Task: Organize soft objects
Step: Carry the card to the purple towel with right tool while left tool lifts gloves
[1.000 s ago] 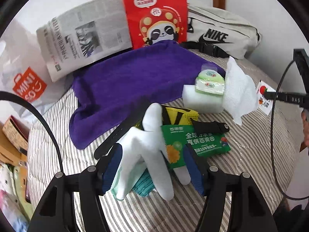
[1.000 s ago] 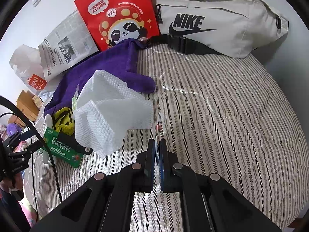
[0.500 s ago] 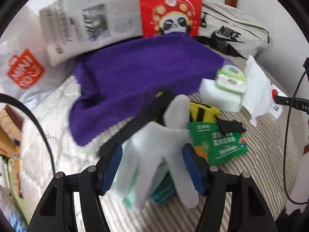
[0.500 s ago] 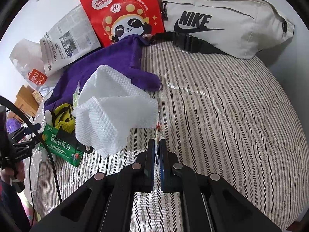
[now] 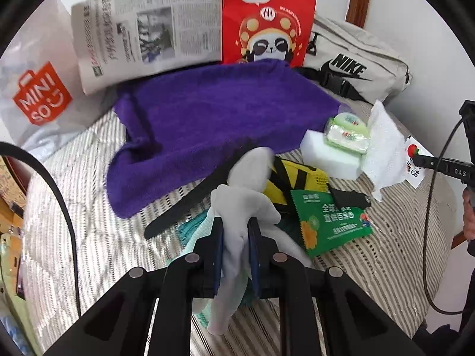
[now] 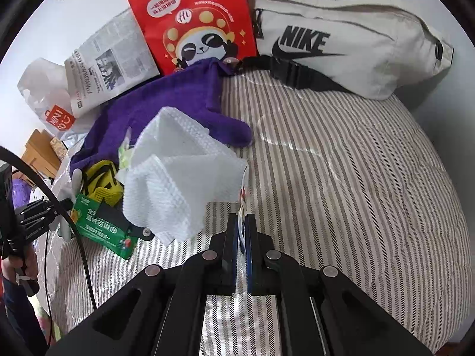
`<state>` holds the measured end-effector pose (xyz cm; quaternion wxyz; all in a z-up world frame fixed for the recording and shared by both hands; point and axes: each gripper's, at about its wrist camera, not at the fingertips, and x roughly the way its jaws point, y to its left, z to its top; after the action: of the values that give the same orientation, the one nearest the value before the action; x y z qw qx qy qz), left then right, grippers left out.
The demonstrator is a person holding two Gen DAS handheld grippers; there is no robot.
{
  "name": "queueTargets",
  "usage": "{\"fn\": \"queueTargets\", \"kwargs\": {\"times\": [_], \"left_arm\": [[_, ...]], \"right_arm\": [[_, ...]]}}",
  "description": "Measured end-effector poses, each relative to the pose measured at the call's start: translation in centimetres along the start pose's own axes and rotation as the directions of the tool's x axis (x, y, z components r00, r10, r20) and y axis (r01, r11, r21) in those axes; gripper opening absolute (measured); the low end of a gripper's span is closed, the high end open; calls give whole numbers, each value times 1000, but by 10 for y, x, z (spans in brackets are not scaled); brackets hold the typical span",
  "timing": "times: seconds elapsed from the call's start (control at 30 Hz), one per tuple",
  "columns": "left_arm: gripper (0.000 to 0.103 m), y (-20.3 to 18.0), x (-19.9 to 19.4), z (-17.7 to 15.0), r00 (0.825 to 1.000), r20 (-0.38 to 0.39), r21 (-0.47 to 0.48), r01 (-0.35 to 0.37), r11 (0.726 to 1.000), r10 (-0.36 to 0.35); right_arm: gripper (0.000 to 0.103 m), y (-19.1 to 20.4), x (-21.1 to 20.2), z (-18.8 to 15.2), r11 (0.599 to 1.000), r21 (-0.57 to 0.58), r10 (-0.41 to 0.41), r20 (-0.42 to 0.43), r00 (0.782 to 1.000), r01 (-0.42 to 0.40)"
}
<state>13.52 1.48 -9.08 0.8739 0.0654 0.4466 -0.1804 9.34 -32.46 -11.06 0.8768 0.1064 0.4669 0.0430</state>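
Striped bedding [image 6: 341, 178] lies under my tongs: my left gripper [image 5: 235, 237] is closing, pinching the white glove [image 5: 246, 207]; my right gripper [image 6: 242, 231] is clenched on a thin packet [image 6: 242, 198].

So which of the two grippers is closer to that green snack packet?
Left. The left gripper is closing on a white glove right beside the green packet; the right gripper sits beyond the white cloth.

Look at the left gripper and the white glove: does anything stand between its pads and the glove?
Nothing visible does. The left gripper is closing with the white glove bunched directly between its pads. The green packet and black strap lie beside the glove, outside the jaws.
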Motion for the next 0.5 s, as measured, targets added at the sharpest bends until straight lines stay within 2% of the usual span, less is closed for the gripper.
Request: {"fn": "queueTargets", "kwargs": {"times": [0.2, 0.5], "left_arm": [[15, 8, -28, 0, 999, 48, -29, 13, 1000, -12], [15, 16, -50, 7, 995, 92, -58, -20, 998, 26]], "right_arm": [[4, 6, -13, 5, 1000, -13, 8, 22, 1000, -8], [4, 27, -38, 23, 998, -61, 33, 82, 996, -28]]}}
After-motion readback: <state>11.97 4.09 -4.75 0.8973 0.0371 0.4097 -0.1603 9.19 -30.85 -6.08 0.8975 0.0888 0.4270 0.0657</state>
